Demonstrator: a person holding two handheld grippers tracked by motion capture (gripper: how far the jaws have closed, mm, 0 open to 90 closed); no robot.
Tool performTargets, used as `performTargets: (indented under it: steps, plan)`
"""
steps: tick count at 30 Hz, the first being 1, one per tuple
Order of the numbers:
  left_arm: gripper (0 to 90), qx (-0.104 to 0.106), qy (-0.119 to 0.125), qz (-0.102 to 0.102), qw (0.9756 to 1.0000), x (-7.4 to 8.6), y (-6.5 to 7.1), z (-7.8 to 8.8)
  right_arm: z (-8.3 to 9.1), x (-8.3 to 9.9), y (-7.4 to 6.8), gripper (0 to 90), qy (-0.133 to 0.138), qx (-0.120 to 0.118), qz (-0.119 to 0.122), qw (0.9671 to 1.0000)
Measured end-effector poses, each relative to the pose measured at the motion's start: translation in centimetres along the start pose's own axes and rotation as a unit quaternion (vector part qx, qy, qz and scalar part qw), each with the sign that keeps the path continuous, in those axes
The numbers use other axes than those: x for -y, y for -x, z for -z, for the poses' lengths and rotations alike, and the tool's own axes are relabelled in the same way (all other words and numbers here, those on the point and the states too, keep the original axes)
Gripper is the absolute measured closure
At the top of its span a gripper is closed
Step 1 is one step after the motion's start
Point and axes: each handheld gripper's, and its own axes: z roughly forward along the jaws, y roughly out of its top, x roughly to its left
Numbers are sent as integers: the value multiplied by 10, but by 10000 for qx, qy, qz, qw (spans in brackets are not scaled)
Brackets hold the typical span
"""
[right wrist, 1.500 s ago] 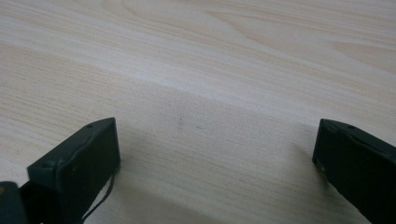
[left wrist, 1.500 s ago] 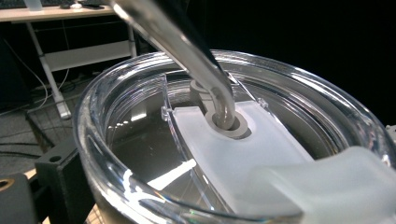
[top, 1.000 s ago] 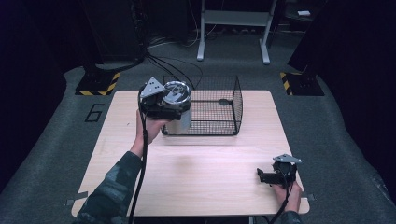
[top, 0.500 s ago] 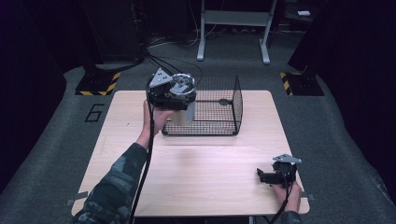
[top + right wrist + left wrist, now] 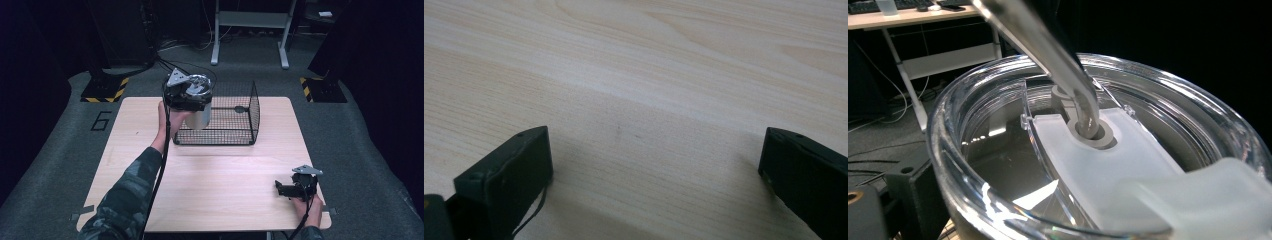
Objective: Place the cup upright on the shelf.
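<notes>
Left hand-held gripper [image 5: 189, 95] carrying a metal tumbler [image 5: 199, 116] at the wire basket [image 5: 235, 120]; right hand-held gripper [image 5: 292, 187] idle on the table [image 5: 220, 175].

The left hand-held gripper is clamped on the tumbler and holds it raised above the table at the basket's near-left corner; whether it is over the rim cannot be told. In the left gripper view the tumbler's clear lid [image 5: 998, 165] lies close beneath the camera, with a metal straw [image 5: 1048, 50] passing through its grey grommet. The right hand-held gripper rests low at the table's near-right corner, well apart from the basket, its jaws spread wide over bare wood.
</notes>
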Motion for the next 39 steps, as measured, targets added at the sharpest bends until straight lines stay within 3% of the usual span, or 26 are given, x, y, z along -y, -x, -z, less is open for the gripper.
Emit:
performTargets:
  steps: [21, 39]
  plan:
    - [31, -342, -128, 269, 9990, 10, -16, -44, 1, 0, 0, 3, -36, -50, -10, 10000]
    - [31, -531, -285, 294, 9977, 19, -20, -73, 0, 0, -1, 4, 32, -11, -11, 10000]
